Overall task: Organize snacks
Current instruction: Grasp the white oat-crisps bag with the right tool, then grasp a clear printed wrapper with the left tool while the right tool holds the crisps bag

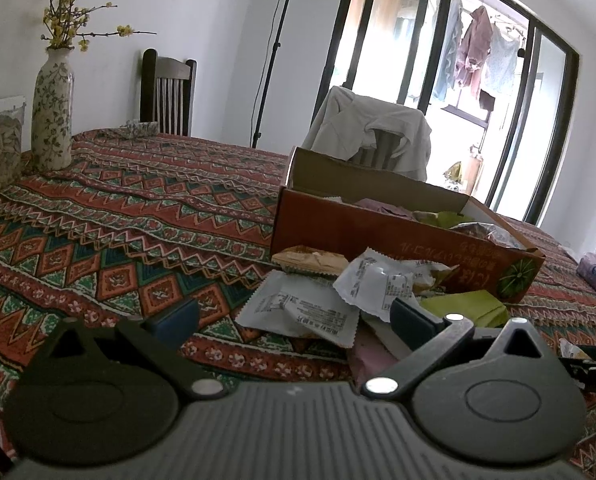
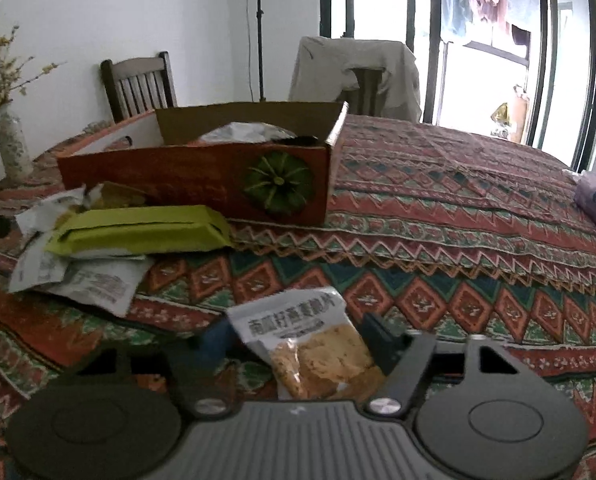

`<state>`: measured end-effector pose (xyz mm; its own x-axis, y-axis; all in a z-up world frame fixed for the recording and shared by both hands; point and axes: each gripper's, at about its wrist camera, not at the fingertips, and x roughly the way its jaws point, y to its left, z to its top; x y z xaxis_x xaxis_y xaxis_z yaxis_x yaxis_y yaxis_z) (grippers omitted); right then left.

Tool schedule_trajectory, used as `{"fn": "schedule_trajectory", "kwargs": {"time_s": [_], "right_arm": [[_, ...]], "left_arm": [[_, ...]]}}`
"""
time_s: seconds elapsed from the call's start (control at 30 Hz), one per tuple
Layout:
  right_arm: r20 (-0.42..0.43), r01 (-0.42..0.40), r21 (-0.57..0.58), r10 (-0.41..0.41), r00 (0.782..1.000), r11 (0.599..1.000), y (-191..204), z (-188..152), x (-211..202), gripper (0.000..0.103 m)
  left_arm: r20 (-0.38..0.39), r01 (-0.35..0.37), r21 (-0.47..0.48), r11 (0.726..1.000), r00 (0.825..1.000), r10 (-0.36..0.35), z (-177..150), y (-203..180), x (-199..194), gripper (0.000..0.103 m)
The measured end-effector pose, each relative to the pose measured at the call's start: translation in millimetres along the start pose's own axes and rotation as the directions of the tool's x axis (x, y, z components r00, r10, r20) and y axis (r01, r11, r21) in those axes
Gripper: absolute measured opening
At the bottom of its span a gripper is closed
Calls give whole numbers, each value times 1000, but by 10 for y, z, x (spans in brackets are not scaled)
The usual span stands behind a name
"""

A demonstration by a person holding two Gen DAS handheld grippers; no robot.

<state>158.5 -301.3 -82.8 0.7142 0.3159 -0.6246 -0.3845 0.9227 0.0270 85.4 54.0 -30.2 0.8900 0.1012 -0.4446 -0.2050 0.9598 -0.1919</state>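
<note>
A red-brown cardboard box point(image 2: 202, 180) printed with a green pumpkin sits on a table covered with a red, green and orange patterned cloth point(image 2: 458, 208), and everything else is best placed against it. Inside the box several snack wrappers already lie, one silvery bag point(image 2: 242, 132) rising above its front wall. Just in front of the box, touching its near wall, lies a pile of loose snacks: a long yellow-green packet point(image 2: 138, 230) on top, with white crinkled packets point(image 2: 94, 280) under and beside it. Nearer the camera than the box, the right gripper point(image 2: 298, 340) has its two fingers on either side of a biscuit packet point(image 2: 310, 344) with a white printed top and a clear window showing golden crackers; the fingers stand against the packet's edges and appear to clasp it, at about half their spread. Seen from the other side of the box, the left gripper point(image 1: 294, 312) is wide apart and holds nothing; its fingers hover over the same pile, above a white packet point(image 1: 298, 308), with a tan packet point(image 1: 310, 260) lying against the box's base. Beyond the box, a floral vase point(image 1: 52, 112) with yellow blossoms stands far off to its left, and two chairs stand behind the table, one draped in pale cloth point(image 1: 370, 128).
</note>
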Motion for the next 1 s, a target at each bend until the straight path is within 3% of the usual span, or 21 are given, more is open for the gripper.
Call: {"fn": "schedule_trajectory", "kwargs": {"time_s": [0.07,0.5,0.67,1.0], "right_arm": [[15,-18,5,18,1000,1000,49,13,-16,54],[175,22,14,-24,984,1000,431,222,-28,54],[178,66,25,-69,982,998,443,192,47,54],[201,73,30,-77,977,997,442,172,25,54]], "left_arm": [[0,-1,-1,1000,1000,1,1,2,3,103],[-7,-3,-2,1000,1000,3,-2,-3,15,103],[-9,-1,-2,1000,1000,1,-1,-1,18,103],[-40,-8,31,999,999,9,36,-18,9,103]]}}
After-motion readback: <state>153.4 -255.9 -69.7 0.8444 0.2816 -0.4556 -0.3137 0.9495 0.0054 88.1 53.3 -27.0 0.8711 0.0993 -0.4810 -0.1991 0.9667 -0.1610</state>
